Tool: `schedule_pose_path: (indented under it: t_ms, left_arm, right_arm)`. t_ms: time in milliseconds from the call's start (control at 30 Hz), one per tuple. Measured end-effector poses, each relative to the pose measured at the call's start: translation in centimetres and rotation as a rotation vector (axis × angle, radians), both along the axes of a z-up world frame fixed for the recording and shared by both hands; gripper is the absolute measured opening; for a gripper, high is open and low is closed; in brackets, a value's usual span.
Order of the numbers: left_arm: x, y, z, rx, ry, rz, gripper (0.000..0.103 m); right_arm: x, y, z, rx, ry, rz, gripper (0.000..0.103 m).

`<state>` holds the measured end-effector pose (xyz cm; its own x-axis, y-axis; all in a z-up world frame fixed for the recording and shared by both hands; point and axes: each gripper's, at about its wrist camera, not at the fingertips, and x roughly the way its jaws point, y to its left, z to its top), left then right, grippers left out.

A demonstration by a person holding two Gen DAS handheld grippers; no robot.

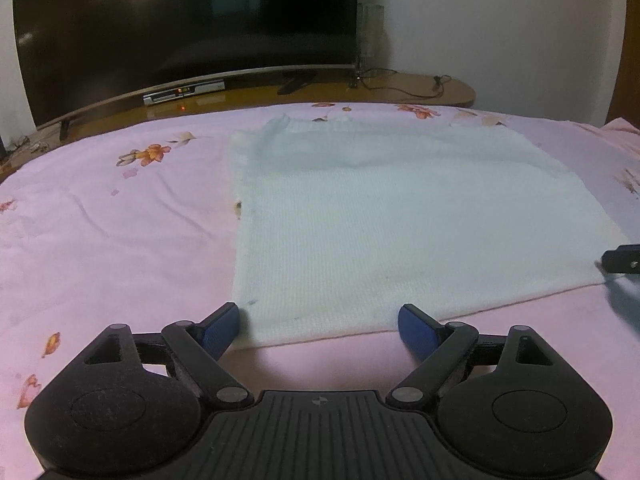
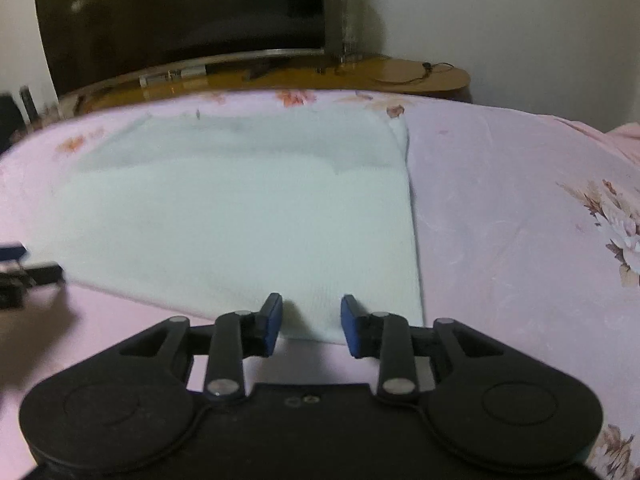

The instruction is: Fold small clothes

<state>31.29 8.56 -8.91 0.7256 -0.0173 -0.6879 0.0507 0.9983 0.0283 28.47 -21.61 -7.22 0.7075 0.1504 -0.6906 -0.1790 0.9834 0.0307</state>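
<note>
At near edge, left: left gripper low over the bed, blue pads spread wide, nothing between them; the near-left corner of the cloth sits just ahead of the gap.
At near edge, right: right gripper with pads parted, narrower than the left, straddling the near-right hem of the cloth; whether the pads touch the fabric cannot be told.
Cross view: right gripper shows as a dark blurred piece at the right rim of the left wrist view; left gripper shows blurred at the left rim of the right wrist view.
Cloth: pale white ribbed cloth lying flat on the bed, roughly rectangular, a faint crease across its far part.
Bed: pink sheet with orange flower print, lightly wrinkled.
Beyond bed: wooden stand against the wall, carrying a large dark television, a silver set-top box with small lit indicators, a clear glass and a loose black cable.
</note>
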Motion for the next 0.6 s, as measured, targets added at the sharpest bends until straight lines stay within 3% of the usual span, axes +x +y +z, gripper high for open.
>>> schedule_pose_path:
  t_ms: [267, 367, 467, 600]
  left_arm:
    - [-0.5, 0.1, 0.3, -0.007, 0.003, 0.014, 0.086]
    - [-0.4, 0.3, 0.4, -0.029, 0.008, 0.022, 0.086]
    - [-0.7, 1.1, 1.1, -0.12, -0.004, 0.033, 0.086]
    - [-0.8, 2.5, 1.0, -0.3, 0.006, 0.061, 0.086]
  right_arm:
    - [-0.8, 0.0, 1.0, 0.008, -0.028, 0.012, 0.033]
    - [-3.6, -0.8, 3.2, 0.011, -0.039, 0.013, 0.033]
    - [-4.0, -1.0, 3.6, 0.032, -0.049, 0.011, 0.033]
    - [-4.1, -1.3, 3.8, 0.068, -0.061, 0.017, 0.03]
